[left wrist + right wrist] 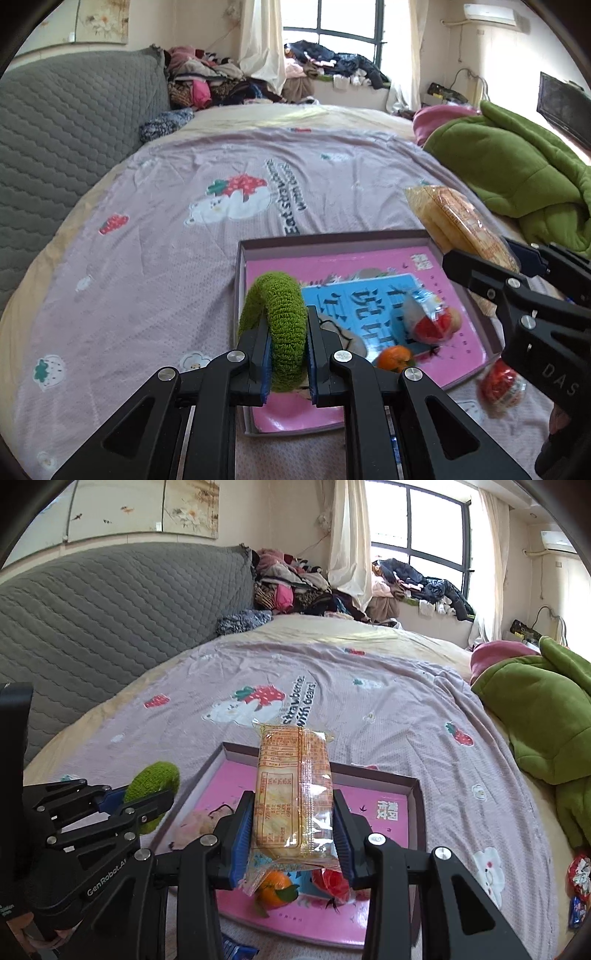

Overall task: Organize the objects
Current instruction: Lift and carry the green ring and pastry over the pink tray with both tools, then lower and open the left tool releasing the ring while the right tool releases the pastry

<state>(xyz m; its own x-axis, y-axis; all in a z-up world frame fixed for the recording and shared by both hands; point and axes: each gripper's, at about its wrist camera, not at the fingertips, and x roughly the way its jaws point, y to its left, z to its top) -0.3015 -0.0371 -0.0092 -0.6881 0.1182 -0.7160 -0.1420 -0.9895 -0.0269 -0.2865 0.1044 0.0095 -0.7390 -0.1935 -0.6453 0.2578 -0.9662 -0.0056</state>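
Gripping a fuzzy green scrunchie [275, 332], the left gripper [288, 363] has its jaws clamped tight on the loop, which stands upright between the blue pads and arches above them, soft and knitted like terry cloth. It hangs over the near left corner of the shallow tray [463, 291], a low-walled cardboard box with a dull mauve rim and a glossy pink lining printed with a blue panel of large characters.

Over on the other side, the right gripper [293, 834] has its jaws pressed on a cracker packet [291, 790], a long flat pack in crinkly clear film with orange print, pale biscuits showing through. The packet points away from the camera, above the tray's middle.

Inside the tray lie a small round tangerine [273, 888] with a green leaf and a shiny red wrapped sweet [330, 884], close together near the front wall. A pale plush lump [195, 825] sits at the left side; what it is I cannot tell.

The tray rests on the bed [147, 258], whose lilac sheet has a pebbled weave and strawberry-and-bear prints. Another red wrapped sweet [500, 386] lies on the sheet just outside the tray's right wall.
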